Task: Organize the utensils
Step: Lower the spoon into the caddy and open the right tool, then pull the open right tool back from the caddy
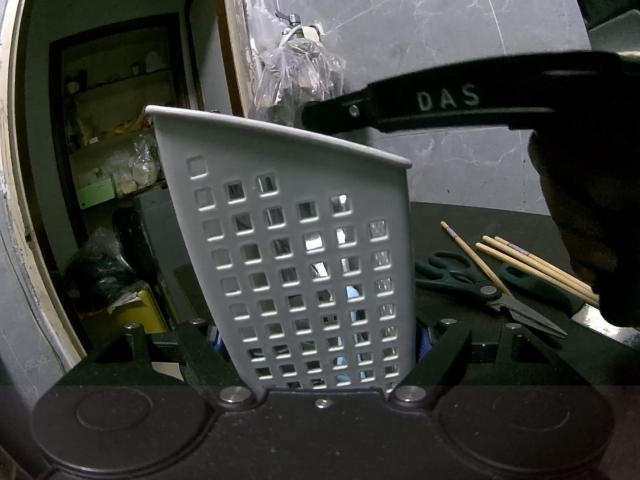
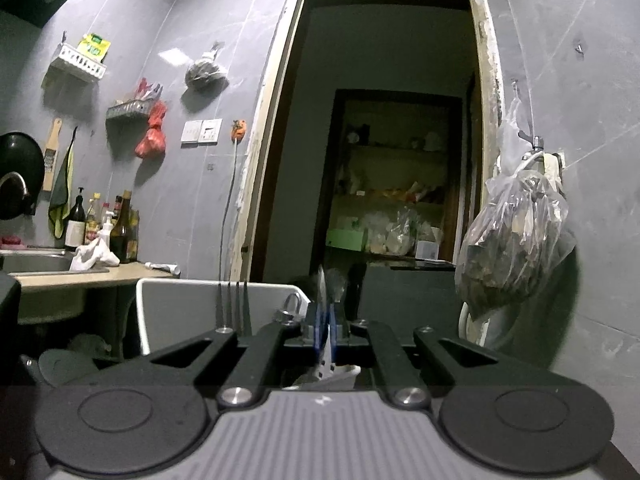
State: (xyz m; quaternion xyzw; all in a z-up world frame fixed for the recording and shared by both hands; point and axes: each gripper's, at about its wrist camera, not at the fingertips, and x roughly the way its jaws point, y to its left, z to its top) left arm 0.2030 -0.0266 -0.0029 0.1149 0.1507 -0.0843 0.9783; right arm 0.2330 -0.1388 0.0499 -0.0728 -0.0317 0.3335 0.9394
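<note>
Left gripper (image 1: 320, 344) clamped on the grey perforated utensil holder (image 1: 288, 248); right gripper (image 2: 326, 330) over its rim, pinching a thin utensil.

Utensil (image 2: 327, 354) seems a knife, hangs betw. nearly-shut pads w/ little slack. Scissors (image 1: 480, 288), chopsticks (image 1: 536, 260) & a knife (image 1: 560, 296) lie on the dark counter (image 1: 460, 216), not yet sorted. Risk: thin piece twists or slips, misses the holder; holder tips if left grip loosens. Readable: "DAS" on right tool's finger (image 1: 444, 98).

A home kitchen: at left in the right wrist view, a sink (image 2: 36, 264) with sauce bottles (image 2: 120, 228), a hanging wok (image 2: 18, 176) and grater (image 2: 51, 152) on grey wall tiles (image 2: 592, 60); centre, a doorway (image 2: 384, 120) to pantry shelves (image 2: 392, 196)
</note>
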